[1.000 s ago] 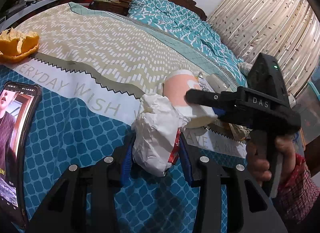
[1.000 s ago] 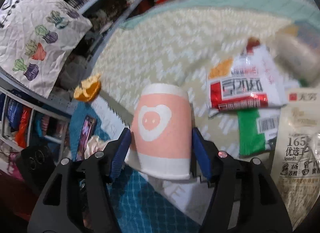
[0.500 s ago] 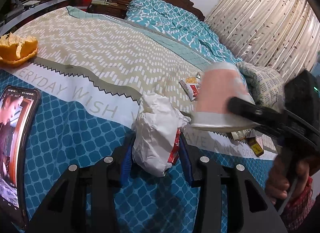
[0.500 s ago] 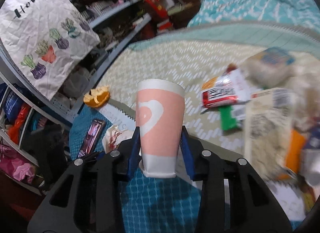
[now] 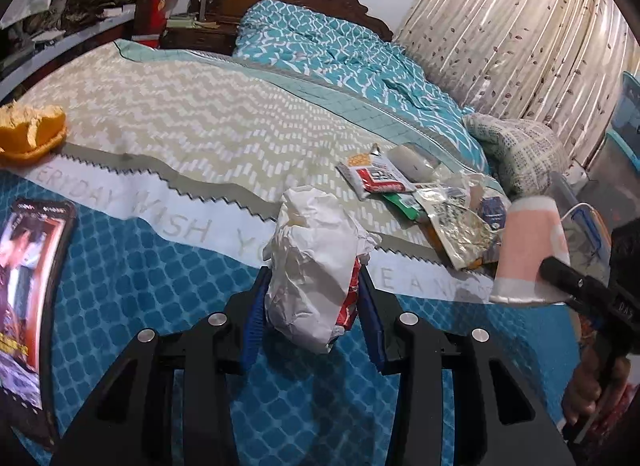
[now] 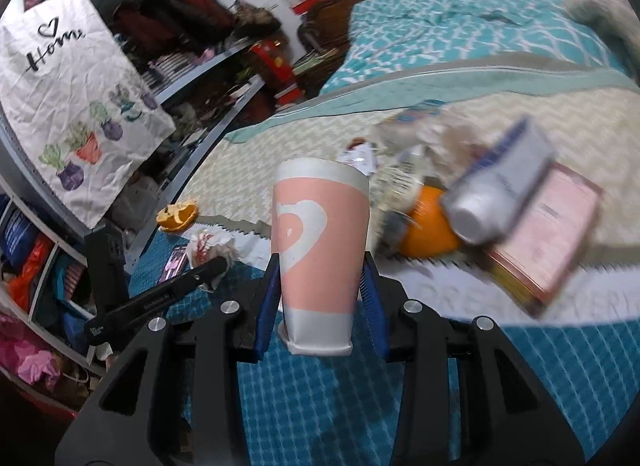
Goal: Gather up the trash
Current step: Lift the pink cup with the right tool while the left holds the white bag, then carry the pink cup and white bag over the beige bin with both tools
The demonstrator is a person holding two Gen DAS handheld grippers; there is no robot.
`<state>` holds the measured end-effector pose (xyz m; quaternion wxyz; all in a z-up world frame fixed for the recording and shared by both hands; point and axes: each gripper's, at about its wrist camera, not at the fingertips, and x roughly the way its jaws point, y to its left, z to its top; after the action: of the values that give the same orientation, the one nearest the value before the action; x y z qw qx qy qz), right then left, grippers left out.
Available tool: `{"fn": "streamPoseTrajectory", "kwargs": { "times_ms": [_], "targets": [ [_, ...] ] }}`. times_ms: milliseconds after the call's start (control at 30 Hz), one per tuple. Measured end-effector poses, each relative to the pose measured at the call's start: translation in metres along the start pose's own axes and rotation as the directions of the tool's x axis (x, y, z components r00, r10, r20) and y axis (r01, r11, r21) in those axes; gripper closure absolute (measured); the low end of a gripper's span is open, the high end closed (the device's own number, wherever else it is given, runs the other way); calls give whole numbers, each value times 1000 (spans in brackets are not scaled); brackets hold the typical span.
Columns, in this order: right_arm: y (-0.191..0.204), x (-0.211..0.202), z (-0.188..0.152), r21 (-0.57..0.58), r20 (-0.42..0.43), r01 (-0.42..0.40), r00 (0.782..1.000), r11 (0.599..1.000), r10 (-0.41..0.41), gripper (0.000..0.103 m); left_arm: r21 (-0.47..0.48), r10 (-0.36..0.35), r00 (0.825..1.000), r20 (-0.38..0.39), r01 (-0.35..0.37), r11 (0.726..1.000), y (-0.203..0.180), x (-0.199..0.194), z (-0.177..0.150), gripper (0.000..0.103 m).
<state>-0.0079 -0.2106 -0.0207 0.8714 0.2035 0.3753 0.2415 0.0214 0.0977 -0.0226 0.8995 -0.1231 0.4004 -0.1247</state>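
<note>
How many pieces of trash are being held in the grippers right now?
2. A crumpled white wrapper sits in the left gripper, and a pink paper cup is clamped in the right gripper. More trash lies loose on the bed.

A bed (image 5: 192,121) carries everything. Near its left edge lies an orange peel (image 5: 32,133), and a phone (image 5: 28,286) at the near left corner. Toward the right edge sits a heap of wrappers (image 5: 420,193) with a whole orange (image 6: 428,225) and a pink box (image 6: 548,234).
</note>
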Motion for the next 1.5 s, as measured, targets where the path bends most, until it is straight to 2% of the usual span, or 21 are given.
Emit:
{"fn": "streamPoseTrajectory", "kwargs": {
  "times_ms": [367, 633, 1100, 1367, 1500],
  "targets": [
    [-35, -47, -32, 116, 62, 60, 996, 991, -68, 62, 96, -70, 997, -13, 71, 993, -47, -7, 0, 64],
    [-52, -75, -42, 162, 111, 100, 987, 982, -119, 62, 169, -135, 989, -63, 144, 975, -89, 2, -6, 64],
    [-83, -103, -52, 236, 164, 98, 977, 967, -139, 62, 224, -141, 982, -123, 166, 960, -126, 16, -15, 64],
    [-105, -129, -65, 294, 201, 106, 965, 950, -170, 62, 310, -184, 969, -165, 228, 923, -174, 24, -17, 64],
    [-123, -148, -75, 336, 229, 111, 954, 935, -195, 62, 375, -216, 953, -214, 284, 882, -216, 36, -21, 64]
  ]
}}
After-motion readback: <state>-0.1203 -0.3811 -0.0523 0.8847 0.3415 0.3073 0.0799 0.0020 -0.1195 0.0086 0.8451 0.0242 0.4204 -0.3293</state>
